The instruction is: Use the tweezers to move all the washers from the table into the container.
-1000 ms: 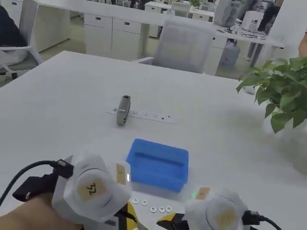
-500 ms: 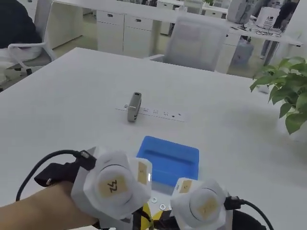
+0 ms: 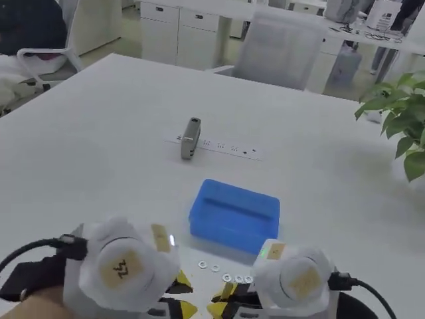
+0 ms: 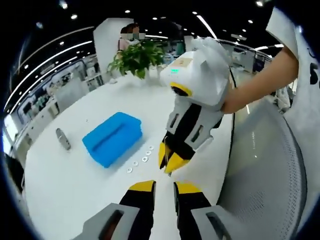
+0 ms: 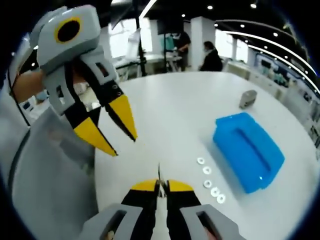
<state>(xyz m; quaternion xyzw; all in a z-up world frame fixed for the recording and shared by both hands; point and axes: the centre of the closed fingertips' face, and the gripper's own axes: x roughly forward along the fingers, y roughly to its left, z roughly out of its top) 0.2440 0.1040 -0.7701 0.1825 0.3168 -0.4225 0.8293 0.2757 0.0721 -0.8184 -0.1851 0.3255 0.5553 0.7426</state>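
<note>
1. A white office table point(image 3: 99, 133) carries everything.
2. The blue container point(image 3: 234, 214) sits toward its near edge.
3. The left hand-held gripper point(image 4: 165, 187) is released; the right hand-held gripper point(image 5: 161, 186) pinches thin tweezers point(image 5: 159, 172).
4. Washers point(image 3: 226, 274) lie in a row between the container and the near edge.

Bright, even overhead light; ceiling strips point(image 4: 202, 22) visible in both gripper views. Desk point(image 3: 99, 133) washed pale, shadows faint and soft. Small glint on container point(image 5: 247, 150). Head view slightly soft. Fisheye bending strong toward picture edges.
</note>
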